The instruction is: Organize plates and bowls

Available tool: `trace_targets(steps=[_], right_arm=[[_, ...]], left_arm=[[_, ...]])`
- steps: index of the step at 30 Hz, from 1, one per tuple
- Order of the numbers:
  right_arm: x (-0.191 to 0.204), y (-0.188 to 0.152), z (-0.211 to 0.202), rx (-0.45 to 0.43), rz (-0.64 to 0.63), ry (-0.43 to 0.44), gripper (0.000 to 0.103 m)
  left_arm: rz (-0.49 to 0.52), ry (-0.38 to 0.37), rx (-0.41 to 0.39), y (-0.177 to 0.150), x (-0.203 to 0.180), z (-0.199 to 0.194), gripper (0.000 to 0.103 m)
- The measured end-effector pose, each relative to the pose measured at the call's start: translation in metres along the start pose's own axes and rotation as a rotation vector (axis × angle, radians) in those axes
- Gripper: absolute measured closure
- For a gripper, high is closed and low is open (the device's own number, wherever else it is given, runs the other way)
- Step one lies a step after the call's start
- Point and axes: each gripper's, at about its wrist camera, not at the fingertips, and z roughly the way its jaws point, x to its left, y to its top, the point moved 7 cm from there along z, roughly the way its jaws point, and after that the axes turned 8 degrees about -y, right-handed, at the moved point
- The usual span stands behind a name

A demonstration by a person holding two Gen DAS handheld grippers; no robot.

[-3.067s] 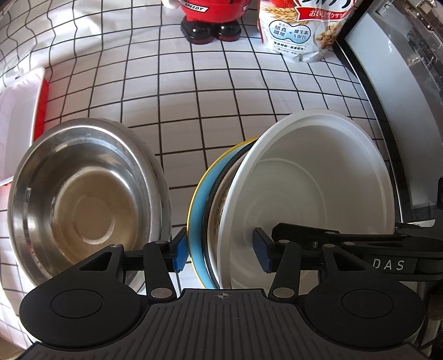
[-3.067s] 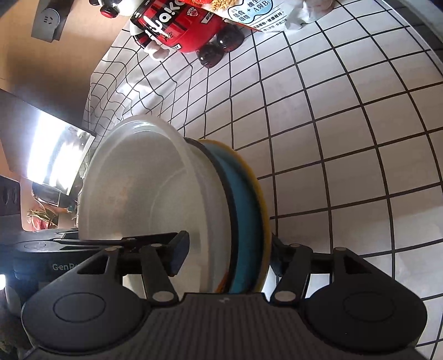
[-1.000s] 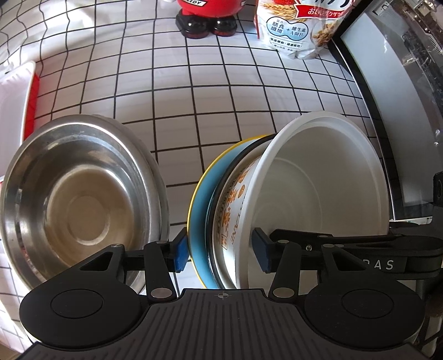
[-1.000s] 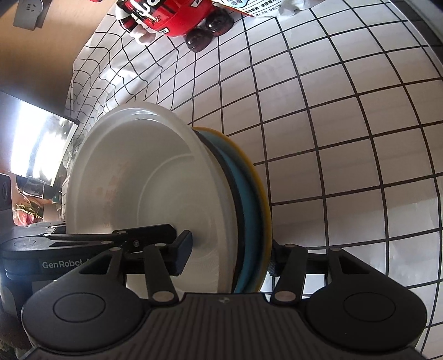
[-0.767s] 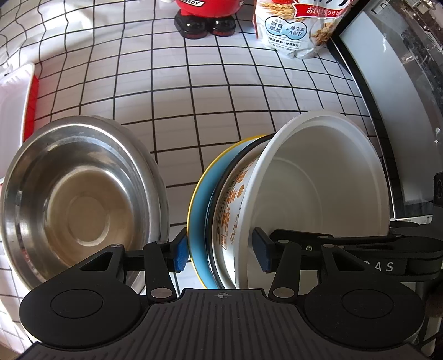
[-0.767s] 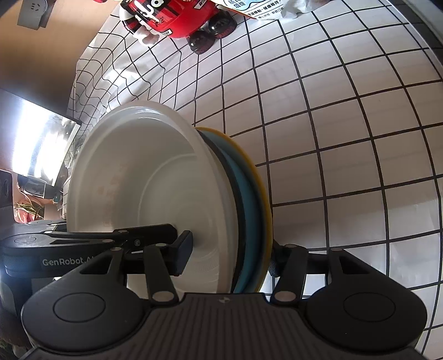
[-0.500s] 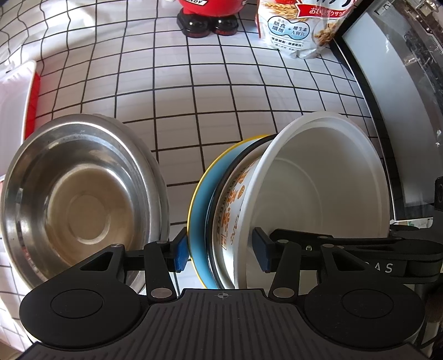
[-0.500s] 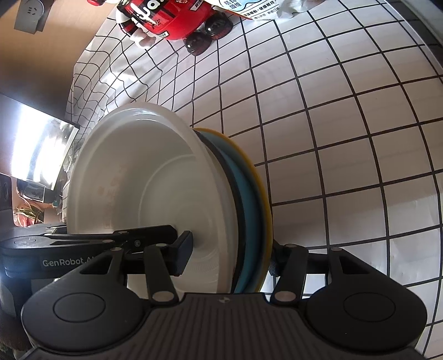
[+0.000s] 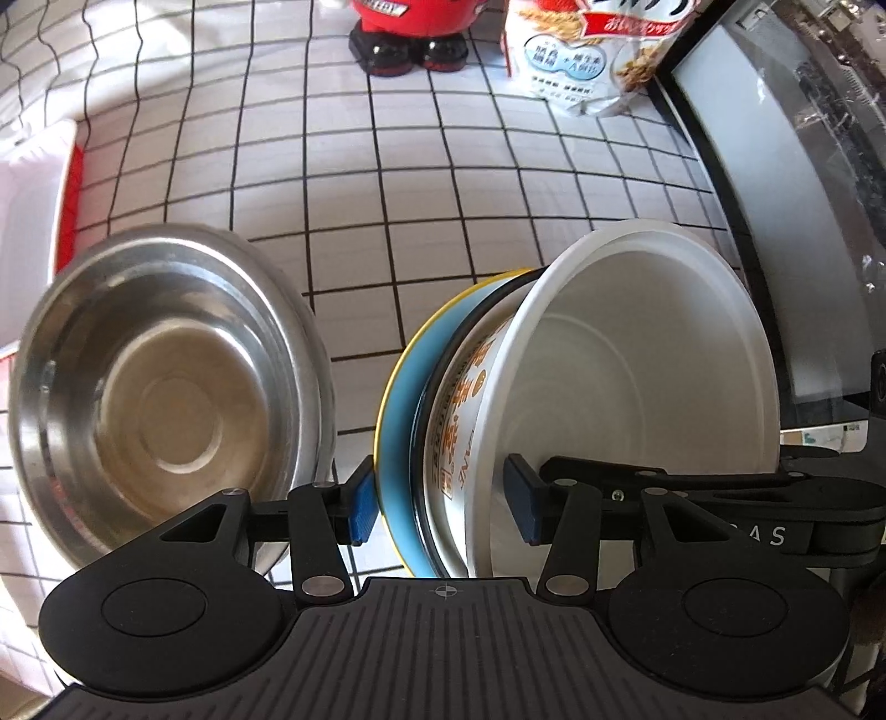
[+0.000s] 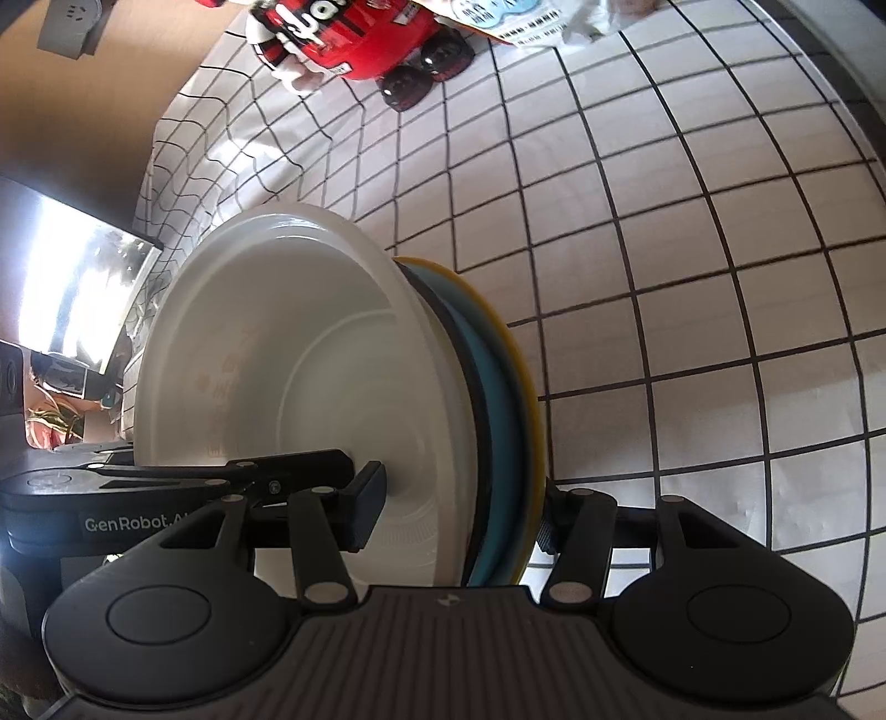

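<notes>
A stack stands on edge between my grippers: a blue plate with a yellow rim [image 9: 400,421], a dark-rimmed dish behind it, and a white bowl with orange print [image 9: 637,376]. My left gripper [image 9: 443,501] is shut on this stack, blue pads on the plate's back and inside the bowl. My right gripper [image 10: 459,512] is shut on the same stack [image 10: 310,382] from the other side. A steel bowl [image 9: 160,393] lies tilted to the left of the stack, apart from it.
The surface is a white cloth with a black grid [image 9: 387,194]. A red toy figure [image 9: 410,33] and a cereal bag [image 9: 587,55] stand at the back. A red-and-white box [image 9: 33,221] is far left. A dark appliance [image 9: 775,194] borders the right.
Both grippers keep their hold on the stack. The views have shifted a little, with the stack and steel bowl sitting slightly lower in the left view; the bowl tilts more open.
</notes>
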Motion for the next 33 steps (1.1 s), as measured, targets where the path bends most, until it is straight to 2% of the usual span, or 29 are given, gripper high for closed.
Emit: trace_targets(steps=[5, 10, 14, 17, 20, 25, 29, 30, 31, 33], right_arm=[[0.027, 0.010, -0.026, -0.036, -0.058, -0.009, 0.048], [0.075, 0.026, -0.043, -0.071, -0.146, 0.018, 0.047], [0.122, 0.035, -0.026, -0.059, -0.212, 0.075, 0.047], [0.151, 0.039, 0.002, -0.013, -0.238, 0.109, 0.047], [0.169, 0.035, 0.034, 0.044, -0.243, 0.116, 0.047], [0.169, 0.028, 0.075, 0.136, -0.227, 0.089, 0.047], [0.170, 0.022, 0.087, 0.151, -0.250, 0.067, 0.046], [0.173, 0.022, 0.088, 0.152, -0.262, 0.057, 0.046], [0.176, 0.021, 0.090, 0.155, -0.274, 0.035, 0.046], [0.183, 0.021, 0.096, 0.138, -0.323, -0.042, 0.045]], left_arm=[[0.014, -0.016, -0.043, 0.003, -0.004, -0.032, 0.052], [0.015, -0.013, -0.116, 0.009, 0.007, -0.081, 0.051], [-0.002, 0.045, -0.168, 0.012, 0.037, -0.118, 0.051], [-0.046, 0.084, -0.170, 0.011, 0.070, -0.131, 0.051], [-0.114, 0.099, -0.150, 0.007, 0.103, -0.128, 0.051], [-0.190, 0.075, -0.096, -0.004, 0.142, -0.105, 0.052], [-0.231, 0.039, -0.067, -0.013, 0.160, -0.088, 0.049], [-0.229, 0.051, -0.072, -0.014, 0.162, -0.086, 0.048], [-0.228, 0.062, -0.078, -0.014, 0.163, -0.086, 0.048], [-0.209, 0.108, -0.078, -0.015, 0.166, -0.082, 0.060]])
